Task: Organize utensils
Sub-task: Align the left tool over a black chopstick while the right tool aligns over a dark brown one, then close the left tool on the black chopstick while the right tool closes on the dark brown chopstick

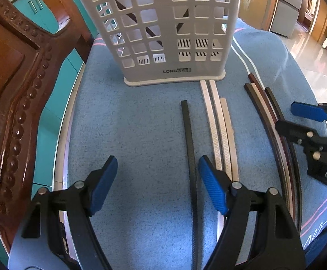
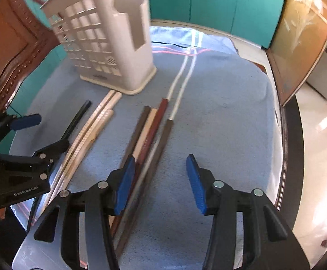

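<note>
The black chopstick (image 1: 189, 139) lies flat, its end pointing at the white basket (image 1: 163, 29), which holds dark sticks. Both claws, left (image 1: 157, 184) and right (image 2: 161, 184), hang open and empty.

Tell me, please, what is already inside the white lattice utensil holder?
Through the openings of the white utensil holder, dark chopsticks lean diagonally inside, in both halves. How many there are cannot be told: the lattice bars and solid side wall cover much of the interior.
</note>
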